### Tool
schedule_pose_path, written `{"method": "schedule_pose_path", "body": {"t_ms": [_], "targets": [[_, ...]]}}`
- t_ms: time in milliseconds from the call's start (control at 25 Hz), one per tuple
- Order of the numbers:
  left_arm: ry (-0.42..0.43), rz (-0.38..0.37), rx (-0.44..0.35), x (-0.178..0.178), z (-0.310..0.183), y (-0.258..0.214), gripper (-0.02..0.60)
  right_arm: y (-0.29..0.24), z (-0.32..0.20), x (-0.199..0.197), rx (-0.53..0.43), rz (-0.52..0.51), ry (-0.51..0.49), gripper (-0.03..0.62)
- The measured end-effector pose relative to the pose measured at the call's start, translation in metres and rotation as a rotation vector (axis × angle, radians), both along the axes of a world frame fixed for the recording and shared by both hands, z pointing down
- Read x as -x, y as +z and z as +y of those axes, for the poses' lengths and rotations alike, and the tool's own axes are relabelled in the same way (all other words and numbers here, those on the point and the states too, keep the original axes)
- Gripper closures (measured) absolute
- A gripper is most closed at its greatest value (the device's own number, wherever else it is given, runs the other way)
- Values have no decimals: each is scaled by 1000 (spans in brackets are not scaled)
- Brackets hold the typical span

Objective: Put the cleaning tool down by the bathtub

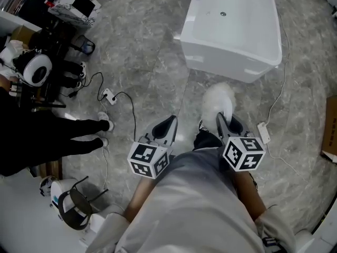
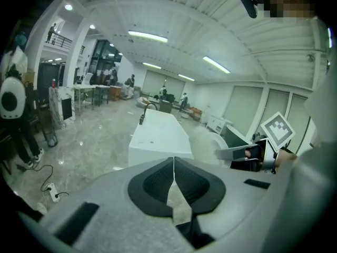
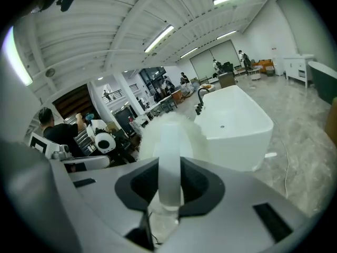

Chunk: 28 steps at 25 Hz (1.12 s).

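Gently, with our right gripper (image 1: pixel 221 118) clenched on the fluffy duster (image 1: pixel 218 101) and our left gripper (image 1: pixel 167 124) closed empty, we should lower it just near of the bathtub (image 1: pixel 226 62).

The bathtub (image 1: pixel 231 30) stands on the floor (image 1: pixel 152 62) ahead of the right claw (image 1: pixel 222 120). The cleaning tool (image 1: pixel 218 100) sits in that claw, between it and the bathtub. A power strip (image 1: pixel 109 95) lies left of the left claw (image 1: pixel 168 123).
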State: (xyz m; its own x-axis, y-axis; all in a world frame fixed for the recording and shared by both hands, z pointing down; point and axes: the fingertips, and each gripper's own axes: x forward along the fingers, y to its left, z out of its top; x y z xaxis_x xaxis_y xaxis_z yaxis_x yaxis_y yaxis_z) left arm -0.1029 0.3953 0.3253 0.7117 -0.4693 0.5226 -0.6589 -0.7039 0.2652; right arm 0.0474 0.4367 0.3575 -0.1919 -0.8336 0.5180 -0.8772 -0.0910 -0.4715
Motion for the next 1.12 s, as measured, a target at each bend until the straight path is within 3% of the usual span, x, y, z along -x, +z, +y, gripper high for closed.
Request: {"method": "schedule_pose_path", "body": {"t_ms": [520, 1120], "targets": [[-25, -6, -32, -54, -72, -2, 572, 6, -53, -74, 2, 4, 67, 520], [-112, -8, 7, -64, -108, 8, 572, 8, -104, -92, 16, 34, 21, 520]]}}
